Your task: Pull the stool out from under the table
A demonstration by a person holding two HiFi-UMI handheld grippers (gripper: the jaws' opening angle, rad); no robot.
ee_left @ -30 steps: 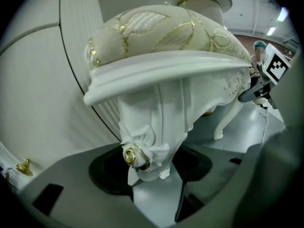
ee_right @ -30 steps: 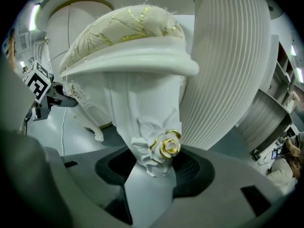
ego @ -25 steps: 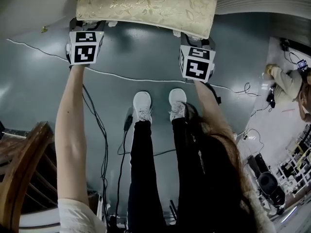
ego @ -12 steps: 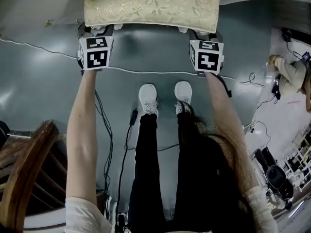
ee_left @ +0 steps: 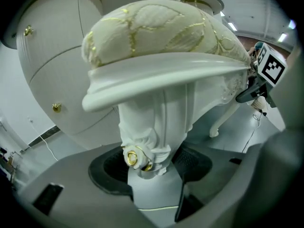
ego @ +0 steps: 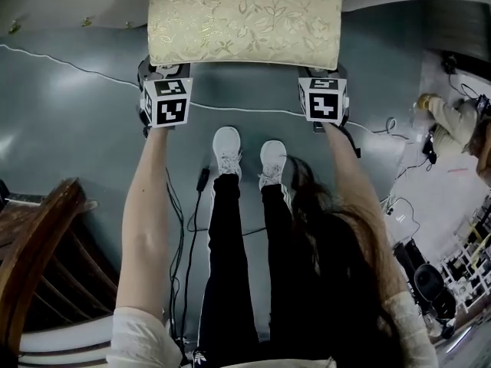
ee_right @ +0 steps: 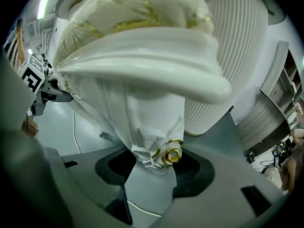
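Note:
The stool (ego: pixel 245 20) has a cream cushion with a gold leaf pattern and white carved legs. It stands on the grey floor just ahead of my feet, its far side at the white table's edge (ego: pixel 69 2). My left gripper (ego: pixel 163 73) is at the stool's near left corner, shut on the left front leg (ee_left: pixel 152 127), which sits between the black pads (ee_left: pixel 107 170). My right gripper (ego: pixel 322 73) holds the right front leg (ee_right: pixel 152 127) the same way, its gold rosette (ee_right: pixel 172 154) between the pads (ee_right: pixel 192 167). The jaw tips are hidden under the seat in the head view.
A dark wooden chair (ego: pixel 31 267) stands at the lower left. Cables (ego: pixel 77 69) run across the floor under the stool and beside my shoes (ego: pixel 226 152). A crouching person (ego: pixel 453 125) and equipment (ego: pixel 430 282) are at the right. The table's white fluted base (ee_right: pixel 232 56) rises behind the stool.
The stool has come further out from under the table towards my feet, and more of its cushion shows. Both grippers moved back with it, still closed on the legs.

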